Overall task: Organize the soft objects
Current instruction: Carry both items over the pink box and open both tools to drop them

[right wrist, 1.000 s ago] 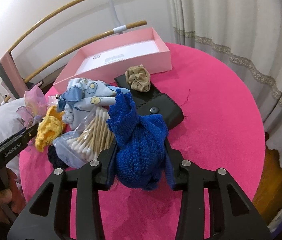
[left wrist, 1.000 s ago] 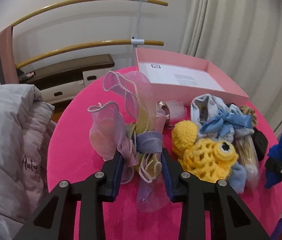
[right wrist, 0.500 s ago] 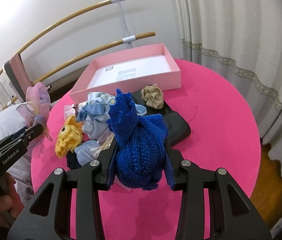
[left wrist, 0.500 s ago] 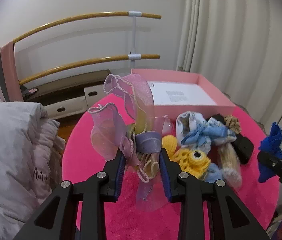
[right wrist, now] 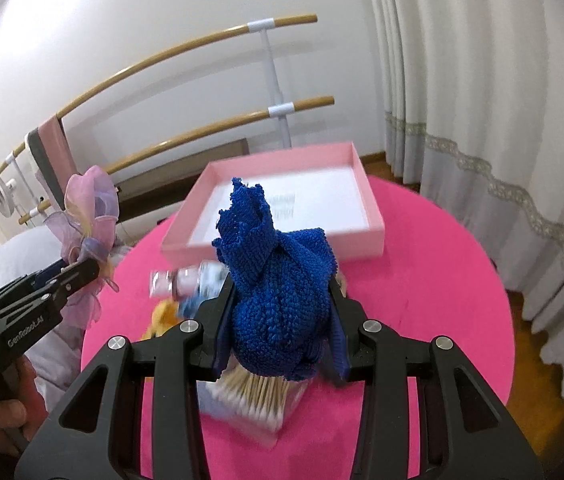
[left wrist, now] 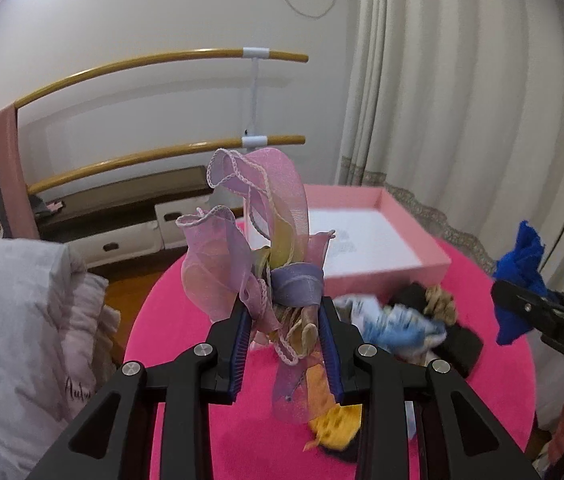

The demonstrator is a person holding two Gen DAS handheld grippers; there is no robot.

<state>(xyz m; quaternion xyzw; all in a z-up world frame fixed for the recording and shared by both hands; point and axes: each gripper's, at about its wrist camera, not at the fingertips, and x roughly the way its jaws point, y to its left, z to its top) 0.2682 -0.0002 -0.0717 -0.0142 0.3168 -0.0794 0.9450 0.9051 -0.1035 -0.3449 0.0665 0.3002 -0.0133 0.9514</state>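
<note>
Left gripper (left wrist: 284, 326): fingers clamped on ribbon bow (left wrist: 253, 236), held above pink table (left wrist: 185, 292). Right gripper (right wrist: 279, 322): fingers clamped on blue knit (right wrist: 282, 284), held above table, near pink box (right wrist: 374, 216). Other soft items lie beside box.

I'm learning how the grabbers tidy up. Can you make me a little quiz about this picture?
1. True or false: the left tool holds the blue knitted cloth.
2. What is inside the pink box? A) the bow B) only a white sheet of paper C) cotton swabs
3. Fill in: the right tool is shut on the blue knitted ____.

Key
1. False: it holds the purple ribbon bow.
2. B
3. cloth
</note>
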